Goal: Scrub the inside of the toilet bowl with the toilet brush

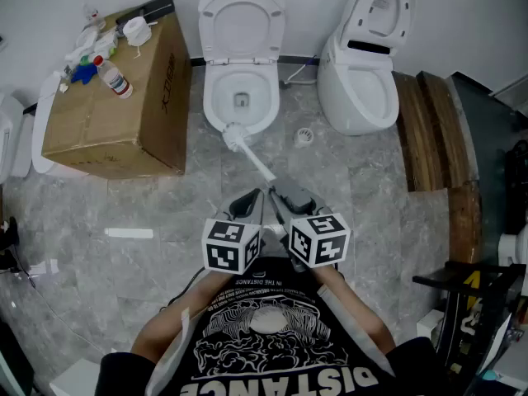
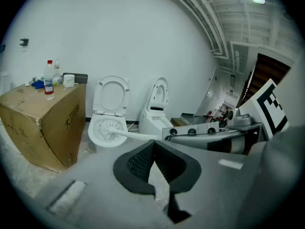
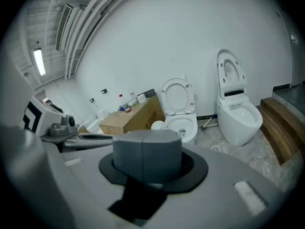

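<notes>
My right claw (image 1: 287, 198) is pinching the long white plastic toilet brush (image 1: 256, 162), whose head is resting at the white ceramic toilet bowl (image 1: 211, 106)'s front rim. My left claw (image 1: 247, 204) is pressed together, empty, over the grey marbled floor (image 1: 124, 196).

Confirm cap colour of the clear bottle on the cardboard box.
Red cap on the clear plastic bottle, atop the brown cardboard box; head view shows it best.
</notes>
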A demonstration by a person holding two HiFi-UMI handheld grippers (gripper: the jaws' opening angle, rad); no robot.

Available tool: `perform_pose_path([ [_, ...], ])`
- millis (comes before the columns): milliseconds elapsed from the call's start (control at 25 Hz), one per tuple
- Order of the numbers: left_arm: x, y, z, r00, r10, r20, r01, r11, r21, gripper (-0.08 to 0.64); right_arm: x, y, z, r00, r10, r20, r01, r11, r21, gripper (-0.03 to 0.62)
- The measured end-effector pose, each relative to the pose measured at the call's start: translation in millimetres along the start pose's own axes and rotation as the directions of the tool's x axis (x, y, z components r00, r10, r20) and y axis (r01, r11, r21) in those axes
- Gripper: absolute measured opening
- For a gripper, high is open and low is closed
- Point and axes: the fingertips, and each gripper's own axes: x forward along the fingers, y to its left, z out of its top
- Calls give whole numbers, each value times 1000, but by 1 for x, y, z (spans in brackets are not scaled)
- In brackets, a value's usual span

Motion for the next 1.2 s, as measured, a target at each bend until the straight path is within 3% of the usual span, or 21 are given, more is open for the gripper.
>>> perform_pose_path([
  [600,6,19,-6,1000,9,-23,-11,999,-53,-8,19,-2,-2,999,6,-36,-5,999,52,152],
  [1200,107,62,29,986,105,-127,-123,983,-140,-8,107,-78,54,985,104,-140,-92,992,85,152],
])
